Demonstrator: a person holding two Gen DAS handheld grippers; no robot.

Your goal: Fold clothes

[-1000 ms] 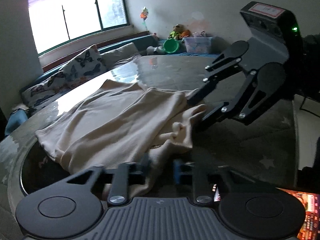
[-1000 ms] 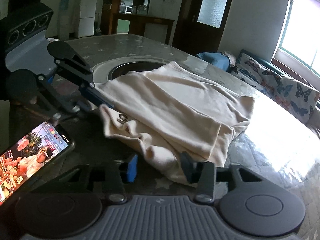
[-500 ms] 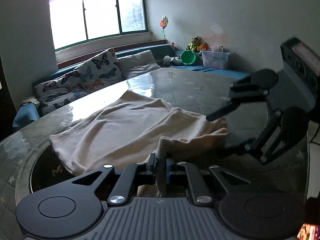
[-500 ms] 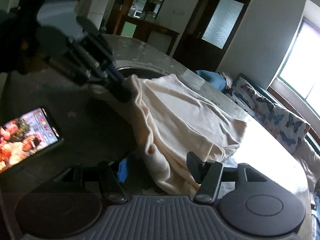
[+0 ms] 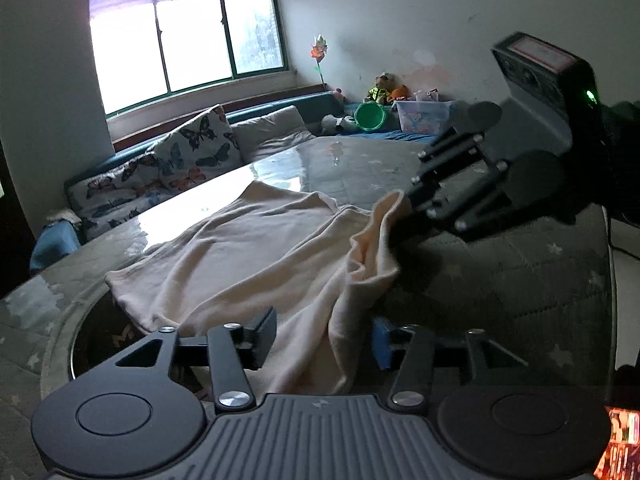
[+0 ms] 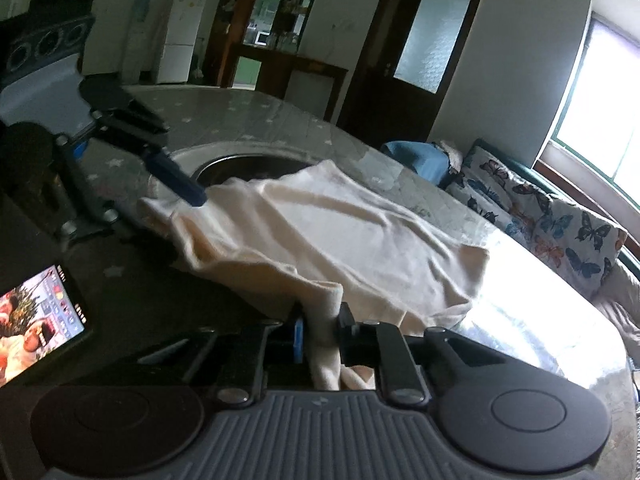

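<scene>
Close in, the right tool point(image 6: 320, 330) has its fingers nearly together on a raised fold of the cream garment point(image 6: 340, 240), lifting that edge off the worktop point(image 6: 280, 120). Opposite, the left tool point(image 5: 324, 338) has its fingers wide apart, cloth draped loosely between them; whether either pad touches the fabric is hard to tell. Most of the garment lies spread on the glossy worktop, partly over a round dark inset point(image 6: 236, 164). A lit phone point(image 6: 38, 320) lies near the right tool, a butterfly-print cushion point(image 5: 200, 148) beyond.
</scene>
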